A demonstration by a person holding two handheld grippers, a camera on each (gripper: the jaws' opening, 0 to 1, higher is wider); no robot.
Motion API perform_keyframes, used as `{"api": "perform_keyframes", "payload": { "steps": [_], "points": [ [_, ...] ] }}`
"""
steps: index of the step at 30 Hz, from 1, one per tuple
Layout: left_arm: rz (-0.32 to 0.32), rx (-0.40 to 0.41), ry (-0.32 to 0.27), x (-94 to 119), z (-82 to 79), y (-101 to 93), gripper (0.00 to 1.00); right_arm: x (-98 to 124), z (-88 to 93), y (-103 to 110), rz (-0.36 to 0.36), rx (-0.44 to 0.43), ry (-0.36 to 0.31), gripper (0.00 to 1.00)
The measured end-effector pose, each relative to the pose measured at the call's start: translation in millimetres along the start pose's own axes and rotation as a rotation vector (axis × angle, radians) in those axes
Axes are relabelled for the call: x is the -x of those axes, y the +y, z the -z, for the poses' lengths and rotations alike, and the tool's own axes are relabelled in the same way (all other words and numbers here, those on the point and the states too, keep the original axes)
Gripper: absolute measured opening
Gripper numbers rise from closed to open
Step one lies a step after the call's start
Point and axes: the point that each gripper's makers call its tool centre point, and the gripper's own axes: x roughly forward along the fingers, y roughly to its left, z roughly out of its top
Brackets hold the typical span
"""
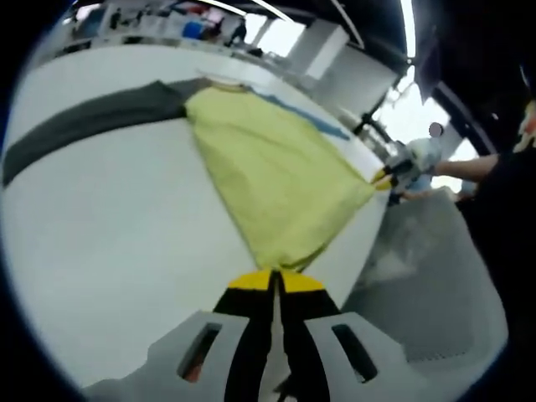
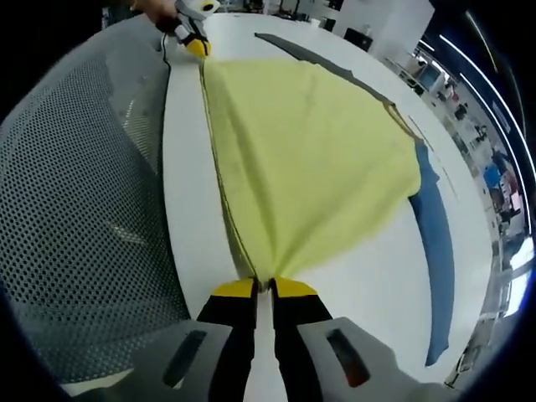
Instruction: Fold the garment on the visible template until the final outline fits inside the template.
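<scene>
You've got the left gripper [image 1: 274,280] clamped on one corner of the garment [image 1: 272,172], your right gripper [image 2: 263,289] pinching another, both at the table [image 1: 109,226] edge.

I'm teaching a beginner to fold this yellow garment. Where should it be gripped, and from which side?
Grip the yellow garment at its two corners along the table edge nearest the person, coming in from that open side. Both corners taper to points there, and the hem between them lies straight. The left gripper and right gripper already pinch those corners, so the cloth lifts evenly.
</scene>
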Motion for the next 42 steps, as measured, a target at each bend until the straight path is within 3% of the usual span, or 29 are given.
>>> {"api": "perform_keyframes", "payload": {
  "steps": [6, 10, 19, 23, 27, 35, 42],
  "points": [
    [-0.009, 0.004, 0.001, 3, 2.3, 1.3, 0.0, 2, 0.7, 2, 0.006, -0.01, 0.003, 0.11],
    [-0.014, 0.011, 0.027, 7, 11.2, 0.1, 0.0, 6, 7.7, 5, 0.002, -0.023, 0.022, 0.07],
    [-0.042, 0.031, -0.03, 20, 0.7, -0.5, 0.03, 18, 12.7, 4, 0.034, -0.136, -0.006, 0.12],
    [-0.055, 0.026, -0.078, 30, -16.8, -2.5, 0.1, 23, 11.0, 0, 0.051, -0.155, -0.011, 0.15],
    [-0.092, 0.012, -0.116, 41, -37.0, -0.2, 0.22, 35, -3.4, -13, 0.082, -0.232, -0.061, 0.21],
    [-0.133, -0.091, -0.196, 62, -79.8, -11.8, 0.35, 60, -30.1, -42, 0.172, -0.278, -0.12, 0.36],
    [-0.183, -0.152, -0.295, 84, -119.3, -24.8, 0.47, 91, -51.9, -69, 0.265, -0.409, -0.233, 0.48]
  ]
}}
